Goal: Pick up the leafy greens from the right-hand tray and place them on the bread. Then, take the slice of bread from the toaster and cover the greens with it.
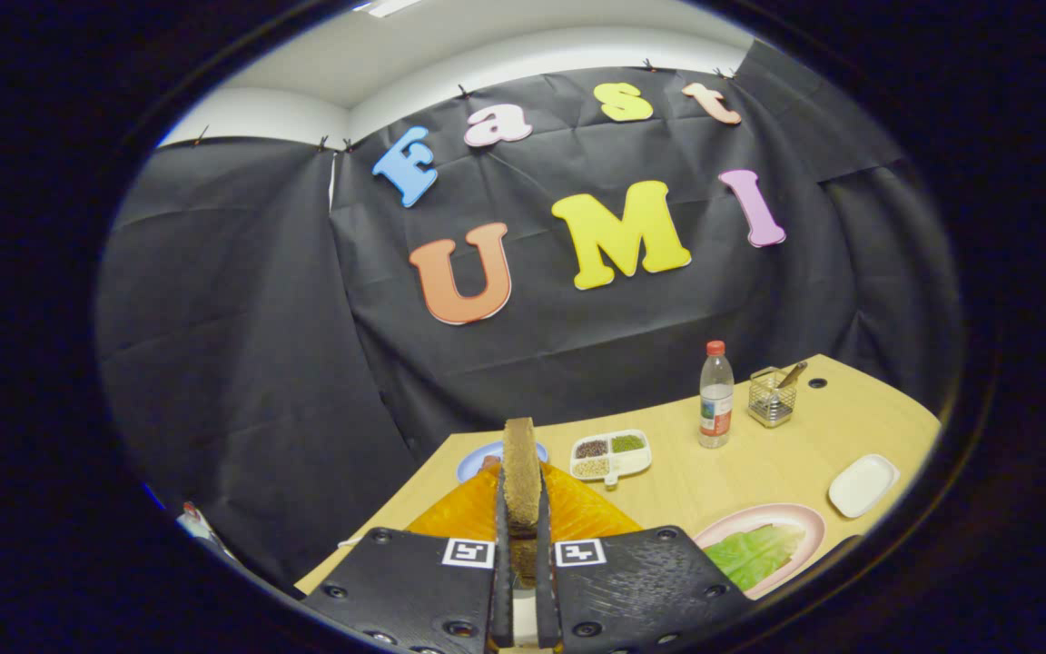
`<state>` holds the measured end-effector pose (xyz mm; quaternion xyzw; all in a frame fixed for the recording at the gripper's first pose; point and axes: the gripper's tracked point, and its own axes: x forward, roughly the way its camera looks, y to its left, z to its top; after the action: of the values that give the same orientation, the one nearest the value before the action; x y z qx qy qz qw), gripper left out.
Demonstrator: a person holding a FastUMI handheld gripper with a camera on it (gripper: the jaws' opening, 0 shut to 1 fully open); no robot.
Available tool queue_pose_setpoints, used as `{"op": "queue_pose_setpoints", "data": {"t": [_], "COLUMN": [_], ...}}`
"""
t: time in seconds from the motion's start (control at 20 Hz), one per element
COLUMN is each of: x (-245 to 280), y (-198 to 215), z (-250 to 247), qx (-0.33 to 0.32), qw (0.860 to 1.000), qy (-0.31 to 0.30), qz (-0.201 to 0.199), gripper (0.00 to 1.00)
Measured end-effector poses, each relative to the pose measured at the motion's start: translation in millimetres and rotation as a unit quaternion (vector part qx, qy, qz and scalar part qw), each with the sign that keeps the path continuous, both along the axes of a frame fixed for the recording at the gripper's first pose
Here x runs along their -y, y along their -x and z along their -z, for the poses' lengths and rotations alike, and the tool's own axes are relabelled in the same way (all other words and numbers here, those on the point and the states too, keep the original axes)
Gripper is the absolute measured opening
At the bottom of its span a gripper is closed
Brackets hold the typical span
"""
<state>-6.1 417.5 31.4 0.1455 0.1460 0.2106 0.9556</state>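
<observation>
a pale wooden desk (759,472) is set against a booth wall of black cloth, and the things of the task are spread across it. a slice of bread (520,472) is held upright and edge-on between the two fingers of the hand-held gripper (521,545), which are drawn close together and clamped on its lower part, one finger on each face. the slice is judged to be kept on edge because it was drawn out of a narrow slot that way, and a flat turn will be called for before it can be laid down. just beyond and beneath the fingers an orange, ribbed thing (577,513) is seen, possibly the toaster, though this cannot be told for certain. the leafy greens (754,552) are lying on a pink plate (809,520) to the right of the fingers and a little ahead; whether bread lies under them cannot be told. so the covering step is judged to be in hand. farther ahead a divided dish of seeds (612,454) and a blue plate (473,459) are placed, and well beyond to the right a water bottle (715,395), a wire basket (771,397) and a small white tray (863,485).
</observation>
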Motion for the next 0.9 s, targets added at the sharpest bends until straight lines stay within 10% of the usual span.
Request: {"op": "queue_pose_setpoints", "data": {"t": [0.5,0.9], "x": [133,150], "y": [-21,-24], "z": [64,139], "qx": [-0.024,-0.078], "qw": [0.994,0.992], "qy": [0.02,-0.015], "qz": [0.101,0.102], "gripper": [0.1,0.1]}}
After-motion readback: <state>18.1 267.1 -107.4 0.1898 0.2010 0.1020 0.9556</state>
